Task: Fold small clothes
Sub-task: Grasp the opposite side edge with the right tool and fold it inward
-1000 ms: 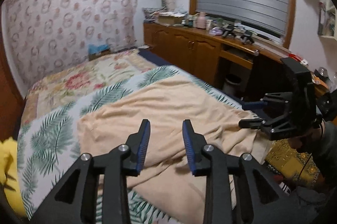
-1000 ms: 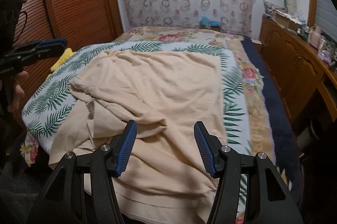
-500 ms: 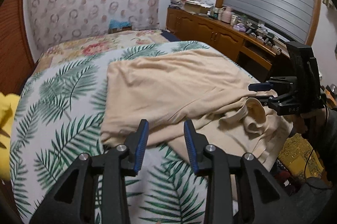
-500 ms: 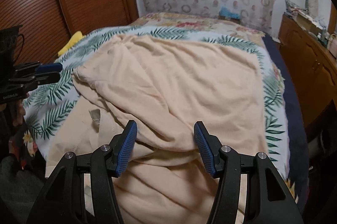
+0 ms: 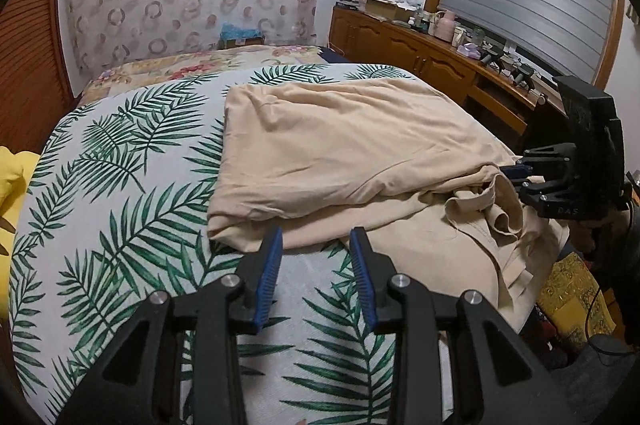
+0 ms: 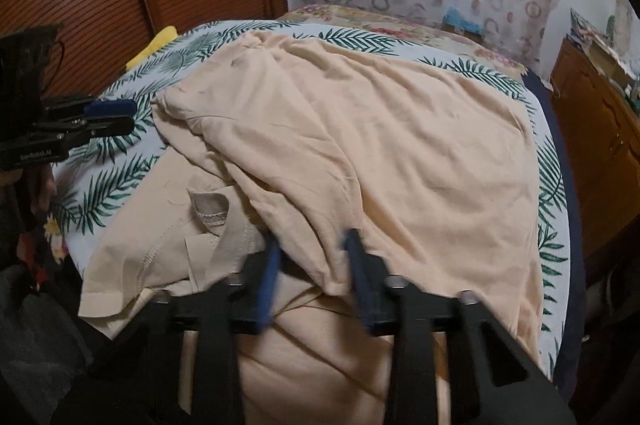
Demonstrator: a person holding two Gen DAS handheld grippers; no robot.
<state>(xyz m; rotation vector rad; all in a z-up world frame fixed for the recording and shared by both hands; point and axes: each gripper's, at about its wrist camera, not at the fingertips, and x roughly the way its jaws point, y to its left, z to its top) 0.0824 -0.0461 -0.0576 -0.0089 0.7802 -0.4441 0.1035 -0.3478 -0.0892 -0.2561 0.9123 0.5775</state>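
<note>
Right gripper [image 6: 312, 265] jaws, wide a second ago, now closing on the beige garment [image 6: 360, 145] fold on the bed [image 5: 100, 185]; left gripper [image 5: 316, 253] apart, empty, lowered beside the garment's corner. Fold starting.

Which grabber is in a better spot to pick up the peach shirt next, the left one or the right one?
Probably the right. The right gripper has a fold of the peach shirt between its closing jaws. The left gripper sits open over the leaf-print bedspread, just short of the shirt's edge.
</note>
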